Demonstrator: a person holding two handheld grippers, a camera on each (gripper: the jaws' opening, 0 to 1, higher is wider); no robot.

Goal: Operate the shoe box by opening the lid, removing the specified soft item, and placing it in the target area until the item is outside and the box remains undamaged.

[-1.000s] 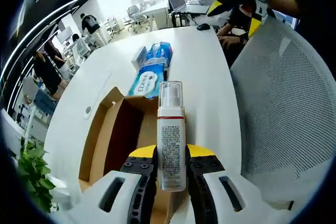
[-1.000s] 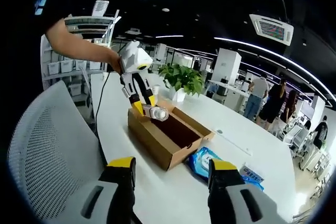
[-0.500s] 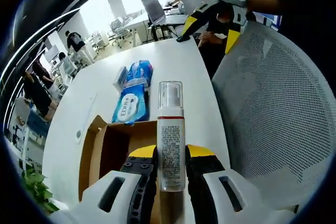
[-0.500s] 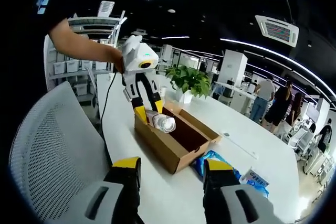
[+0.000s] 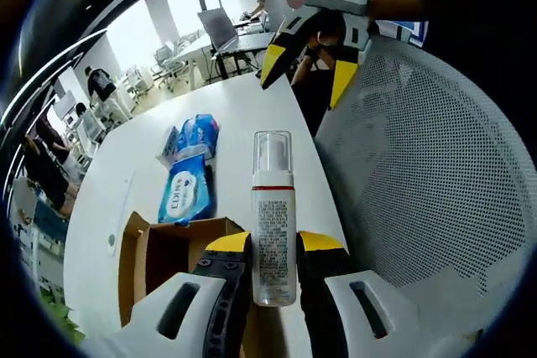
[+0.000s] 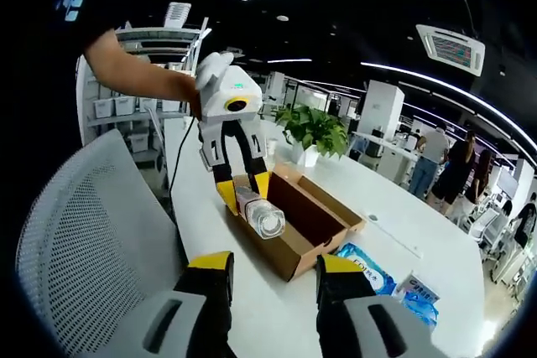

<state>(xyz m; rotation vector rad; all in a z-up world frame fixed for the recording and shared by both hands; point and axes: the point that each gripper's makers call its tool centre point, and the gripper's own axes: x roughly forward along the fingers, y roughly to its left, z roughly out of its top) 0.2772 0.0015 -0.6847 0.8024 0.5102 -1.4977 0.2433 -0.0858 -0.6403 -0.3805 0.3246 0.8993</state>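
While shoe box (image 6: 304,225) sits open, left gripper (image 5: 274,249) jaws clamp bottle (image 5: 273,222); right gripper (image 6: 273,264) jaws wide.

The shoe box (image 6: 310,228) is a plain brown cardboard carton standing open on the white table, just right of centre in the right gripper view, its long axis running from lower centre toward the upper left, its dark inside exposed and its flaps folded outward. In the left gripper view the shoe box (image 5: 159,257) sits at the lower left with one flap spread to the left. A foam pump bottle (image 5: 273,220), white with a red band, a printed label and a clear cap, stands upright at frame centre, clamped between the left gripper (image 5: 273,245) jaws. In the right gripper view the foam pump bottle (image 6: 260,214) hangs cap-forward over the box's near end.
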